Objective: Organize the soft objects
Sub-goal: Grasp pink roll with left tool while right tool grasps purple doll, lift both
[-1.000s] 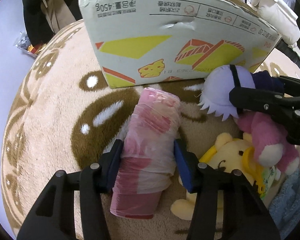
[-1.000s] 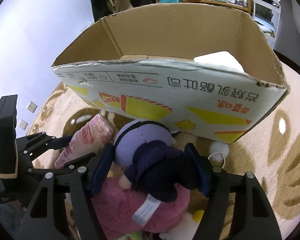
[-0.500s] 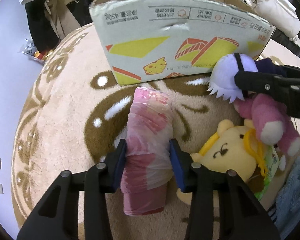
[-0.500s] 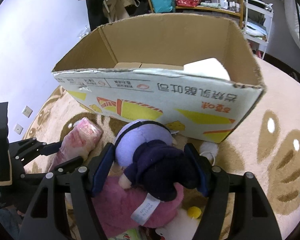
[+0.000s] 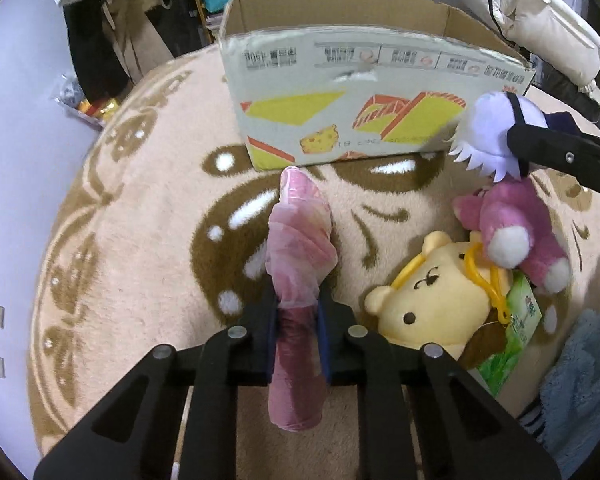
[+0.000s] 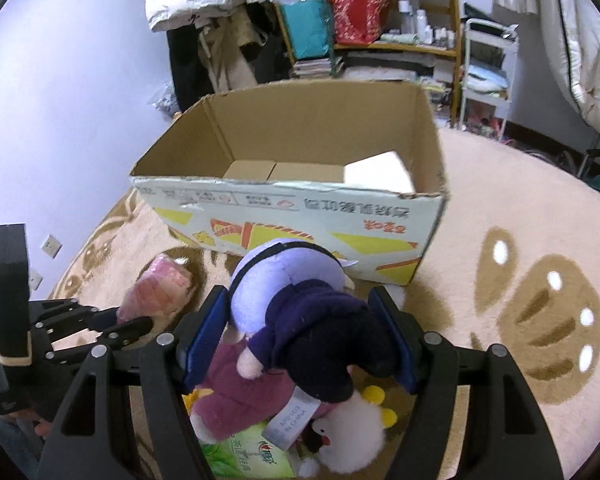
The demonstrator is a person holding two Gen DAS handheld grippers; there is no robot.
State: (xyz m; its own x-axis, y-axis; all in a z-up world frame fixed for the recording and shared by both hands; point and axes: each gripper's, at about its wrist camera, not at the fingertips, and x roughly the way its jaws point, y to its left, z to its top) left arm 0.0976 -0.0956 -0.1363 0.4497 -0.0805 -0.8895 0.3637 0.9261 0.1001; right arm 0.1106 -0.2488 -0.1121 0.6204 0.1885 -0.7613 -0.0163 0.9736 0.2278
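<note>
My left gripper (image 5: 298, 312) is shut on a pink plastic-wrapped soft roll (image 5: 300, 248), squeezed thin between the pads and raised above the rug. It also shows in the right wrist view (image 6: 160, 292). My right gripper (image 6: 296, 340) is shut on a plush doll with a lavender head and dark navy body (image 6: 300, 312), held above the toy pile. Its head shows in the left wrist view (image 5: 492, 136). An open cardboard box (image 6: 300, 200) stands just beyond both; it also shows in the left wrist view (image 5: 360, 92).
A pink plush (image 5: 512, 228), a yellow bear plush (image 5: 440, 296) and a green tissue pack (image 5: 516, 332) lie on the beige patterned rug (image 5: 140, 220). A blue fabric (image 5: 580, 380) is at the right. Shelves and hanging clothes (image 6: 340, 20) stand behind the box.
My left gripper closed tight on the pink roll and lifted it. Both grippers rose and drew back from the box, the right still holding the doll.
</note>
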